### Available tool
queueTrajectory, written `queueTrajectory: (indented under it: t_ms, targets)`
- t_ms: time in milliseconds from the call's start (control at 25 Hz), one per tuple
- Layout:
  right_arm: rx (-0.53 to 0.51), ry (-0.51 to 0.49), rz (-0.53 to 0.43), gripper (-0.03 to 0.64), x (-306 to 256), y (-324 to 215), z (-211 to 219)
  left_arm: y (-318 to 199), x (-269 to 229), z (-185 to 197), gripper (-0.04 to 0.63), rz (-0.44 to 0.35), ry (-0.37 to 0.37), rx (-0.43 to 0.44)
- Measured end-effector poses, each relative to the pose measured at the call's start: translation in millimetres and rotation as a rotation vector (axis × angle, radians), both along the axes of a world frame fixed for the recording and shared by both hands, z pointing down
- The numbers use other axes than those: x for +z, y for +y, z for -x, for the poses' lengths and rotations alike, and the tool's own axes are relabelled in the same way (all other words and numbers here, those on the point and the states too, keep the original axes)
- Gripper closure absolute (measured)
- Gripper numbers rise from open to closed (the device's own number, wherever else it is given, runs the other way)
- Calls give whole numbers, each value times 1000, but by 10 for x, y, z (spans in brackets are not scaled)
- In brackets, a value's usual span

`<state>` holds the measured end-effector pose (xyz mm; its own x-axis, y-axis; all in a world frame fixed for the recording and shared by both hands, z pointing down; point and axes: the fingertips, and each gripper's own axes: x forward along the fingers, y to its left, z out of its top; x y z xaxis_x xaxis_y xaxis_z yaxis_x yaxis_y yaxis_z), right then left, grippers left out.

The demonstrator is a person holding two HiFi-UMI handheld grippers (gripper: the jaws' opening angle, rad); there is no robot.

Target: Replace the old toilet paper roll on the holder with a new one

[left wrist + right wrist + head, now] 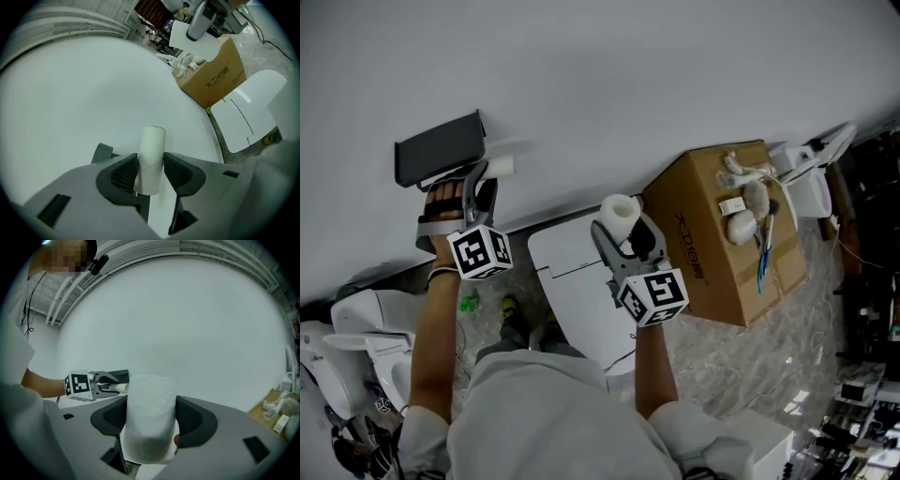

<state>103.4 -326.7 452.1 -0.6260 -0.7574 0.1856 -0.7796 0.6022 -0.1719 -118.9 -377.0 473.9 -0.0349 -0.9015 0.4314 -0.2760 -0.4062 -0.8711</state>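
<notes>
The dark grey paper holder (441, 150) is fixed to the white wall at the upper left. My left gripper (481, 178) sits just below and to the right of it, shut on the bare white cardboard tube (500, 168), which sticks out past the fingers. In the left gripper view the tube (151, 154) stands between both pads. My right gripper (623, 230) is at the centre, shut on a full white toilet paper roll (619, 214). That roll (150, 418) fills the jaws in the right gripper view, with the left gripper (110, 385) and holder (121, 376) beyond.
A white toilet with its lid (577, 281) closed stands below the grippers. To the right is a brown cardboard box (712, 262) with several small items on top. More white fixtures (356, 328) lie at the lower left. The white wall (628, 84) is close ahead.
</notes>
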Motion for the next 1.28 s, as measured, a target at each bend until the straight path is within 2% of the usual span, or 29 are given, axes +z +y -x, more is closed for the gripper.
queueTrajectory:
  t_ms: [440,680,960,1280]
  targets:
    - [82,58,-4,311,9,63,-447,-82,7,-665,399,0,35,129]
    - [88,115,-23,311,-30,65,-541,58,82,-895,399,48,128,171]
    - [47,248,-81,311,-98,29,-493,312,186,-770,399,94,236,111]
    - [-43,394,-155,311,-168,-70,-149,601,199,-326,399,108,395,-20]
